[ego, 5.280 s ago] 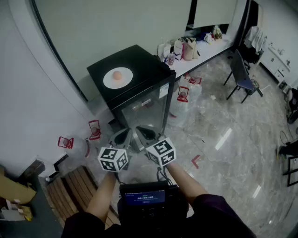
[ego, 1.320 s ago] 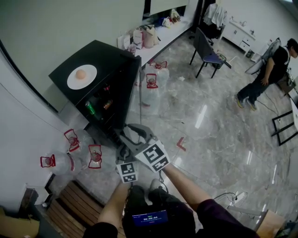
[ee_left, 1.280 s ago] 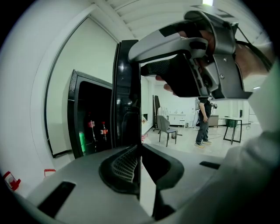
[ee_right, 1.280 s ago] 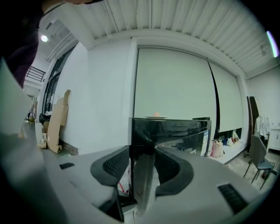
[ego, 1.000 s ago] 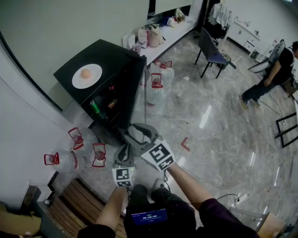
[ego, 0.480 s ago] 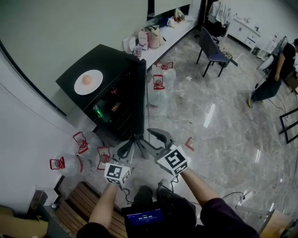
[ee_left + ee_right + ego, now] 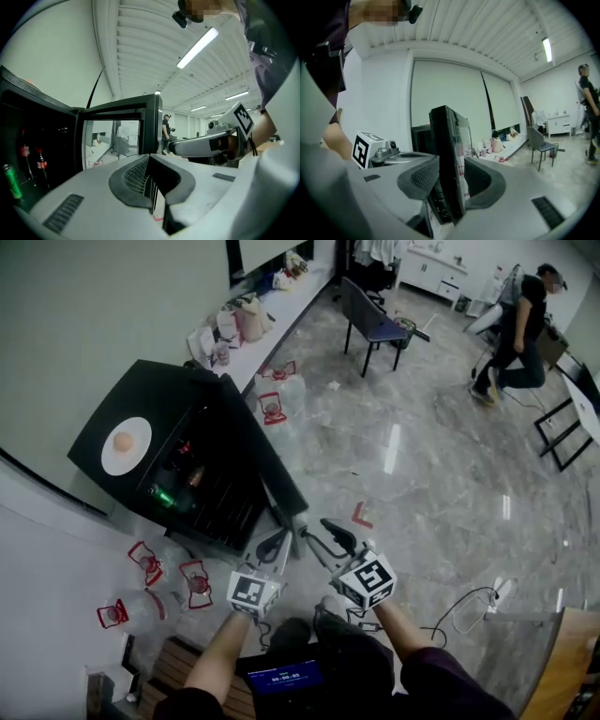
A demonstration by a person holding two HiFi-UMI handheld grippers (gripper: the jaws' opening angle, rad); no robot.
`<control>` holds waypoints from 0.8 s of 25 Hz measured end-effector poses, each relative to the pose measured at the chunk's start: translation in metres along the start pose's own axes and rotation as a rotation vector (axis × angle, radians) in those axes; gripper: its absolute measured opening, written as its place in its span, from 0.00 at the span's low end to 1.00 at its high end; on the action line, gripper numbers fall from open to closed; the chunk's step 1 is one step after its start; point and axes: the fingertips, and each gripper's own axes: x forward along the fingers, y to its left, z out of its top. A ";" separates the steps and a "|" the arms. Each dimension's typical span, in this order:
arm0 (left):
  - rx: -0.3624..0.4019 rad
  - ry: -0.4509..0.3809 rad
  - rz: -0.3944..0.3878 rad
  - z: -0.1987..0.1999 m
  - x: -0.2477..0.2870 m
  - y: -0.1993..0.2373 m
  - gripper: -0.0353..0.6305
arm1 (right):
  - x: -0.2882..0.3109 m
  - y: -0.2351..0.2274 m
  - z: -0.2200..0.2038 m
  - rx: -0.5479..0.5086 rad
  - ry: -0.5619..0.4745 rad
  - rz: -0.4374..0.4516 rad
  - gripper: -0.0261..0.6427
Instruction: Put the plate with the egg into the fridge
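Black boxy fridge (image 7: 141, 399) is standing open, with the round white plate (image 7: 136, 454) carrying the egg (image 7: 123, 441) on its flat top.
Ribbed dark pads of the right gripper (image 7: 450, 183) are clamping the edge of the glossy glass door (image 7: 447, 150) (jaws at about half width). Jaws of the left gripper (image 7: 152, 185) have just been closing and are meeting with nothing between them. Dim shelves are hiding most of the contents, though a green can (image 7: 164, 495) is glinting.
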 end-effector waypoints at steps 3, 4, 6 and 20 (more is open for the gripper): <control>-0.002 0.000 -0.056 0.002 0.031 -0.015 0.07 | -0.022 -0.024 -0.008 0.029 0.013 -0.085 0.30; -0.008 0.004 -0.070 0.003 0.042 -0.020 0.07 | -0.028 -0.032 -0.008 0.029 0.014 -0.103 0.30; -0.014 0.011 -0.088 0.005 0.064 -0.030 0.07 | -0.039 -0.051 -0.007 0.012 0.007 -0.131 0.29; -0.005 0.029 -0.081 0.016 0.203 -0.049 0.07 | -0.062 -0.174 0.001 -0.041 0.002 -0.156 0.26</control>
